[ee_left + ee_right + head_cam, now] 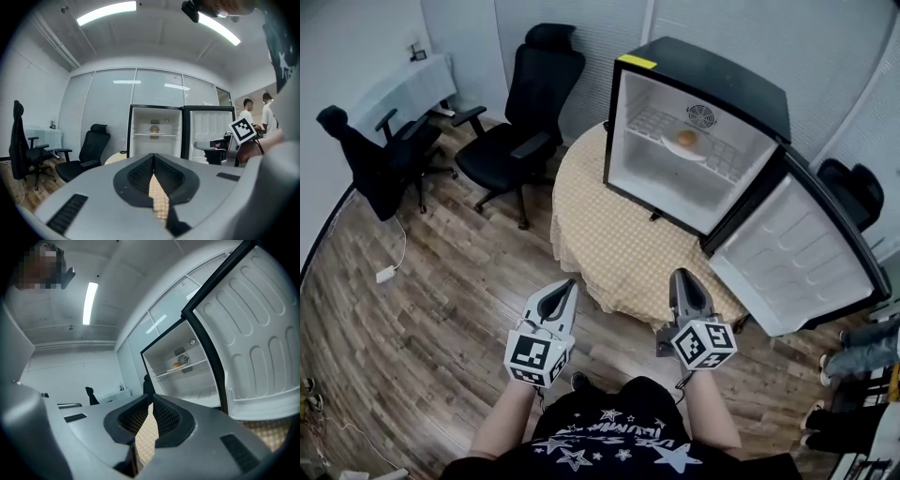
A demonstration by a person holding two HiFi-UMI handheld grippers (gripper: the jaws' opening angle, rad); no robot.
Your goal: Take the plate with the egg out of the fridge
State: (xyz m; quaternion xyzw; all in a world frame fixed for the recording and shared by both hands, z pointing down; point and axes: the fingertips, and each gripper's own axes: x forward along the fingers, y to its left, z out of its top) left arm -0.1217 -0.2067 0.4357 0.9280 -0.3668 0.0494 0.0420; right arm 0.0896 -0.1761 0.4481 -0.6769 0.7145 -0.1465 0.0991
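Your left gripper (570,284), right gripper (680,276): jaws together, empty, well short of fridge (741,86). Plate (679,151) with egg (686,138) on shelf (649,122). Tilt plate pulling out, egg may roll off.

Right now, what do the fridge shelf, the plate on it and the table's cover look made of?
Fridge shelf: white coated wire, judging by its open grid.
Plate: smooth white, ceramic or plastic; cannot tell which.
Table cover: tan checked cloth, matte, draping over the round edge.
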